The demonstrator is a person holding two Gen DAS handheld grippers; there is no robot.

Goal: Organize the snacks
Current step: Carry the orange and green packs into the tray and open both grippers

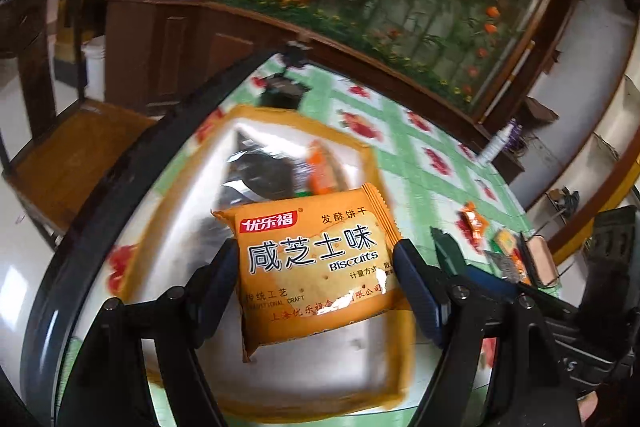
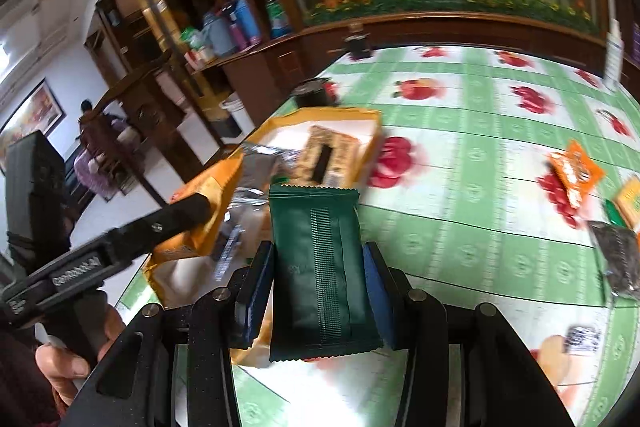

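Note:
My left gripper (image 1: 316, 267) is shut on an orange biscuit packet (image 1: 316, 267) and holds it over an orange-rimmed tray (image 1: 376, 163) that has several wrapped snacks inside. My right gripper (image 2: 320, 267) is shut on a dark green snack packet (image 2: 320, 267), held upright just right of the same tray (image 2: 372, 135). The left gripper (image 2: 188, 211) shows in the right wrist view, reaching over the tray. The right gripper's finger (image 1: 448, 247) shows in the left wrist view at the right.
The table has a green and white fruit-print cloth (image 2: 480, 147). Loose snacks lie at its right: an orange packet (image 2: 572, 175), a yellow one (image 2: 632, 203) and a dark one (image 2: 616, 259). A dark jar (image 2: 312, 93) stands beyond the tray. A wooden cabinet (image 2: 280, 59) is behind.

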